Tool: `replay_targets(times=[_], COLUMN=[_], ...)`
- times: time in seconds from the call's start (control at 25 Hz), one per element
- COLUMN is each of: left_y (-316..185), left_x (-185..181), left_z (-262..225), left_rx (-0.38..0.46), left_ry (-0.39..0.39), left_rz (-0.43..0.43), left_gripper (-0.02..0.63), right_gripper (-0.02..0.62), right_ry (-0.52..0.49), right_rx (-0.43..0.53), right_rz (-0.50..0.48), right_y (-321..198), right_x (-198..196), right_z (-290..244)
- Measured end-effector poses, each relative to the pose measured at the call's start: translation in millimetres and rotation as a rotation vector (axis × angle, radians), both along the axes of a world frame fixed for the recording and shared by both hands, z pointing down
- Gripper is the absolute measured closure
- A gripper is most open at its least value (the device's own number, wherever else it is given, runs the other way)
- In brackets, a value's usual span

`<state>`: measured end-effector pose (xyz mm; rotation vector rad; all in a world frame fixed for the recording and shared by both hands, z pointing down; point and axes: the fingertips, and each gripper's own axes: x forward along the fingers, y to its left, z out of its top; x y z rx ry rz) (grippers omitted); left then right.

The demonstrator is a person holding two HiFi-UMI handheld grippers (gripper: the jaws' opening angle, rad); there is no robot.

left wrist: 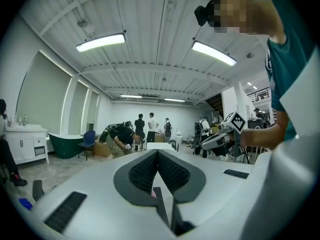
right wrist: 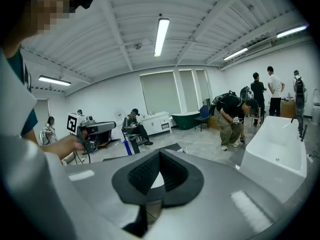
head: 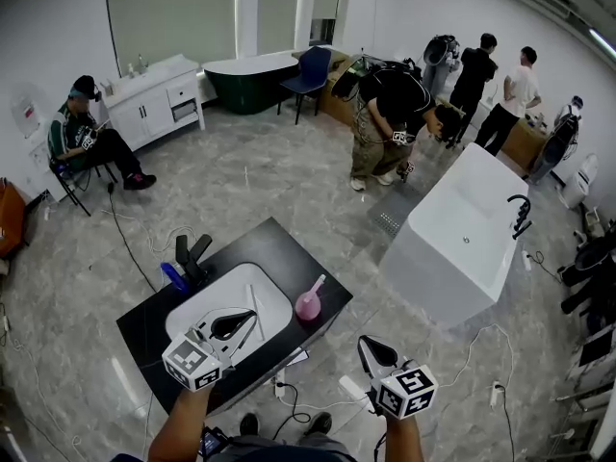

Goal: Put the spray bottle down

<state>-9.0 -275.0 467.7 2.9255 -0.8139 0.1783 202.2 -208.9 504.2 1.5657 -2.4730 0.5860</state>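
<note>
Left gripper closed above basin, right gripper closed past counter edge, spray bottle upright

The spray bottle of translucent pink plastic stands upright on the black table. Its body is round and wide at the bottom and becomes narrow toward the neck. On top sits a paler pink spray head, which leans up and to the right in the head view. The bottle is on the dark strip of the table between the white sink basin and the right edge, closer to that edge. It stands on its own base, just beside the basin rim.
</note>
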Motion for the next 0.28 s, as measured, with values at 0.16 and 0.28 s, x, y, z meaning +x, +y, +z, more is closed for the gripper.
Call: replay_targets(times=[0.16, 0.28], left_y=[20, 40], left_x=[-10, -17], left_z=[-23, -40], left_rx=[0.021, 0.026], left_ry=[-0.007, -0.013], left_rz=[0.002, 0.007], left_gripper=[0.600, 0.600], right_gripper=[0.588, 0.588], right_ry=[0.004, 0.006], right_rx=[0.022, 0.025], right_rz=[0.009, 0.014], right_y=[17, 34], right_x=[-1, -2], right_z=[-19, -32])
